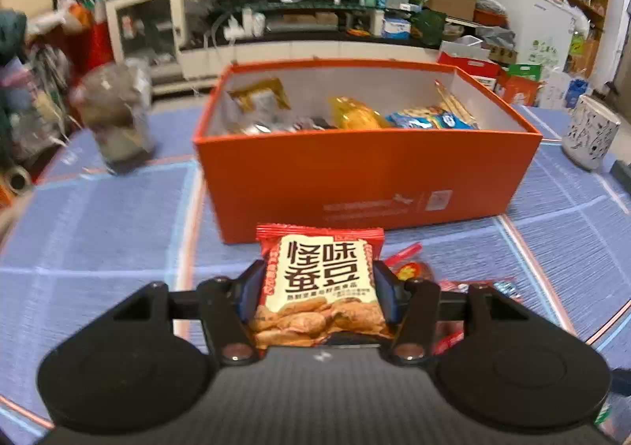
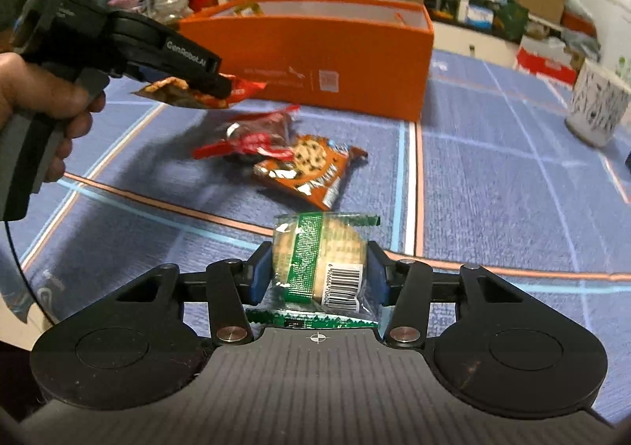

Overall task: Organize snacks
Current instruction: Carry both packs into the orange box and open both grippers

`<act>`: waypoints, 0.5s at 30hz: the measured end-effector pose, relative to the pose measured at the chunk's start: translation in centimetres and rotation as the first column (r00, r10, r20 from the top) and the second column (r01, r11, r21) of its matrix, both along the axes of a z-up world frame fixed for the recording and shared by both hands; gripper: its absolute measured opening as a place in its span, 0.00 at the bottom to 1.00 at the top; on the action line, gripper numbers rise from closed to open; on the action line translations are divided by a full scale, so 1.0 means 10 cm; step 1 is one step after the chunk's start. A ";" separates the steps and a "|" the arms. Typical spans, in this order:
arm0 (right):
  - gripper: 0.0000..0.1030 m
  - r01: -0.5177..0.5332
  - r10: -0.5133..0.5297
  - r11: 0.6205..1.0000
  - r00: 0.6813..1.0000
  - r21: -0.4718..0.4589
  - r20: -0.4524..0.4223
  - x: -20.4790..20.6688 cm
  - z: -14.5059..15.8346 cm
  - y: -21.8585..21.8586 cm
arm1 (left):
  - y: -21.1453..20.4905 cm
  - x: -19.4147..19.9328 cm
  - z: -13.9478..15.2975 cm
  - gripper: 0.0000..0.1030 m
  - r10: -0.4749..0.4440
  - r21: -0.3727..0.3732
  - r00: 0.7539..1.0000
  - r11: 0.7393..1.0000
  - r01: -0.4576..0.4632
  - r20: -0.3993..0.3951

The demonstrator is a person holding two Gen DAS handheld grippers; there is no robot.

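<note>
My left gripper (image 1: 318, 287) is shut on a red broad-bean snack packet (image 1: 320, 283), held above the blue mat just in front of the orange box (image 1: 366, 177). That box holds several snack packs. In the right wrist view the left gripper (image 2: 221, 84) shows at upper left with the same packet (image 2: 189, 94), held by a hand (image 2: 43, 106). My right gripper (image 2: 315, 275) is shut on a clear green-striped biscuit pack (image 2: 319, 259). On the mat between it and the orange box (image 2: 315, 58) lie a red-wrapped snack (image 2: 252, 137) and an orange chocolate-chip cookie packet (image 2: 311, 169).
A white patterned cup (image 1: 589, 135) stands at the right on the blue mat (image 1: 98, 228); in the right wrist view the cup (image 2: 599, 106) is at far right. A blurred clear bag or jar (image 1: 116, 118) stands left of the box. Cluttered shelves and a TV stand fill the background.
</note>
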State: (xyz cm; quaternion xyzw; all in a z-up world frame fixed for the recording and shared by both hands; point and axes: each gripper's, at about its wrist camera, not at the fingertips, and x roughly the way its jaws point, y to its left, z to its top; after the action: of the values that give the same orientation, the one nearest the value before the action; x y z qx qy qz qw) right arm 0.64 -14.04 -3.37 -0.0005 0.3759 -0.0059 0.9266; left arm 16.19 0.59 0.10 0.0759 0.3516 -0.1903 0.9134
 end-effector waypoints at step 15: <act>0.35 -0.054 0.058 0.998 0.995 -0.045 0.079 -0.09 0.19 0.19 | 0.20 -0.04 0.09 0.53 0.081 0.084 0.996 0.993 -0.085 0.049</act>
State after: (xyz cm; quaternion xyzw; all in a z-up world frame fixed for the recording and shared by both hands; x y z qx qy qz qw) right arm -0.23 -12.13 -1.46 -0.0305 0.3381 0.0121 0.9406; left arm 15.80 2.58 0.99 0.1048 0.3417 -0.1350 0.9242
